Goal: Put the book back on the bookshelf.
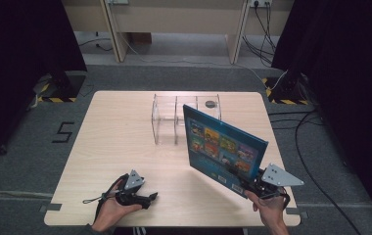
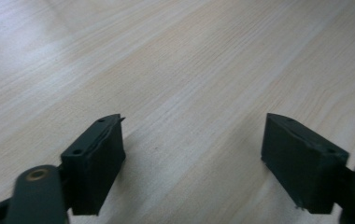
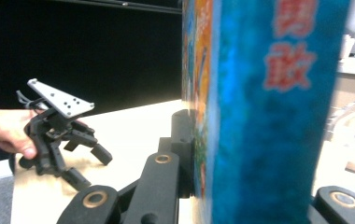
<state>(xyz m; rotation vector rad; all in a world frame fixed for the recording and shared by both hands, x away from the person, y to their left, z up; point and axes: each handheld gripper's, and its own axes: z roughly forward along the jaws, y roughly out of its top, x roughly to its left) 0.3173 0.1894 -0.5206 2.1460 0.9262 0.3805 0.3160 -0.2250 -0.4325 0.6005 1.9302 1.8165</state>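
Observation:
A blue picture book (image 1: 223, 144) hangs tilted above the right half of the wooden table (image 1: 115, 137). My right gripper (image 1: 245, 182) is shut on its lower corner near the front right edge. In the right gripper view the book's spine (image 3: 269, 116), with red characters on it, is clamped between the jaws of the right gripper (image 3: 248, 154). My left gripper (image 1: 150, 198) rests low at the front left of the table, held by a hand. Its jaws stand wide apart over bare wood, so the left gripper (image 2: 192, 154) is open and holds nothing. The right gripper view also shows the left gripper (image 3: 89, 163).
A clear acrylic rack (image 1: 174, 115) with upright dividers stands at the back centre, just behind the book's far edge. A small dark round object (image 1: 210, 104) lies at its back right. Black curtains and cables flank the table.

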